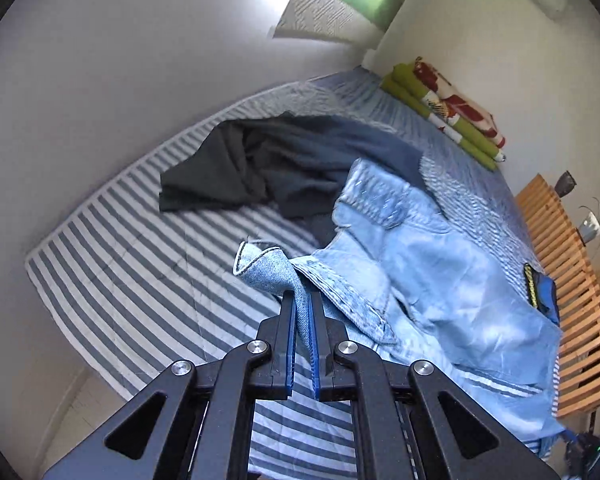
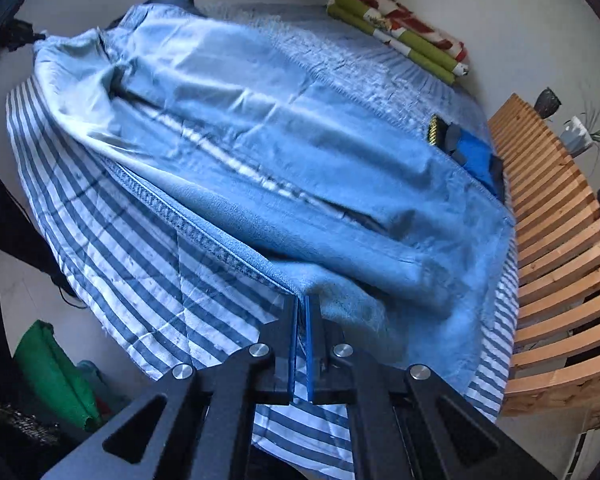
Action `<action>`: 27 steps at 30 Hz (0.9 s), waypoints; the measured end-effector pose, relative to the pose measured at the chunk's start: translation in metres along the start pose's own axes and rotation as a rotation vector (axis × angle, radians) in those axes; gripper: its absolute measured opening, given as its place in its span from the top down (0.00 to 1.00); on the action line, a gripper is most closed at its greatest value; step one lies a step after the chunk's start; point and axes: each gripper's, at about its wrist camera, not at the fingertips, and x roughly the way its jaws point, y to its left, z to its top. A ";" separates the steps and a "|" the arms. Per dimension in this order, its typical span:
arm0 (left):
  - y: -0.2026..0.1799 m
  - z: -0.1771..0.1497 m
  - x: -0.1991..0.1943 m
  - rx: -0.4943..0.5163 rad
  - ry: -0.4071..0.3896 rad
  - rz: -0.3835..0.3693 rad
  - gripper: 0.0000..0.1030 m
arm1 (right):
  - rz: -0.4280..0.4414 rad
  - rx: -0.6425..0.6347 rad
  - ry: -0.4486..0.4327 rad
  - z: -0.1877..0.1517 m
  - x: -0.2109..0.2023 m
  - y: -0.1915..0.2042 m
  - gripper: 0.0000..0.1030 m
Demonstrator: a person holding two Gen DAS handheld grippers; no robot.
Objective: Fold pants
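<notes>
Light-blue jeans (image 2: 260,140) lay spread lengthwise across the bed (image 2: 112,248) (striped blue-and-white sheet), covering most of the mattress from the wooden slatted bench (image 2: 556,240) side toward the middle. Left gripper (image 1: 302,300) was clamped on a corner of the jeans, the denim flap (image 1: 268,272) pinched between the blue pads and standing up off the sheet. Right gripper (image 2: 302,304) was closed on the jeans too, pads pinching the fabric edge right by the stitched side seam (image 2: 188,224). The side of the bed away from the bench showed bare striped sheet, running to a free mattress edge with pale floor beyond. Dark clothing (image 1: 268,168) was heaped on the bed beyond the jeans, on the side away from the bench. A folded green, red and white blanket (image 1: 448,108) sat at the far end of the bed, against the wall. A blue-and-black object with a yellow-and-black label (image 2: 434,130) lay at the jeans' edge just beside the bench; its lettering was too small to read. A green bag (image 2: 56,376) sat on the floor off the side of the bed away from the bench. A potted plant (image 2: 584,132) stood past the bench by the wall.
</notes>
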 end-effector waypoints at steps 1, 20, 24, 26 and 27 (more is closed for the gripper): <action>-0.005 0.000 -0.006 0.009 -0.001 -0.003 0.92 | -0.006 0.029 -0.028 0.002 -0.011 -0.014 0.97; 0.036 -0.025 0.088 -0.040 0.204 0.040 0.55 | 0.266 0.077 0.070 0.025 0.057 0.025 0.91; 0.006 -0.002 0.112 -0.011 0.209 -0.023 0.46 | 0.288 0.094 0.043 0.069 0.085 0.042 0.85; -0.013 0.013 0.125 0.000 0.200 -0.023 0.42 | 0.299 0.108 0.042 0.086 0.103 0.046 0.82; -0.026 0.022 0.129 0.023 0.192 -0.015 0.42 | 0.297 0.117 0.052 0.094 0.112 0.047 0.82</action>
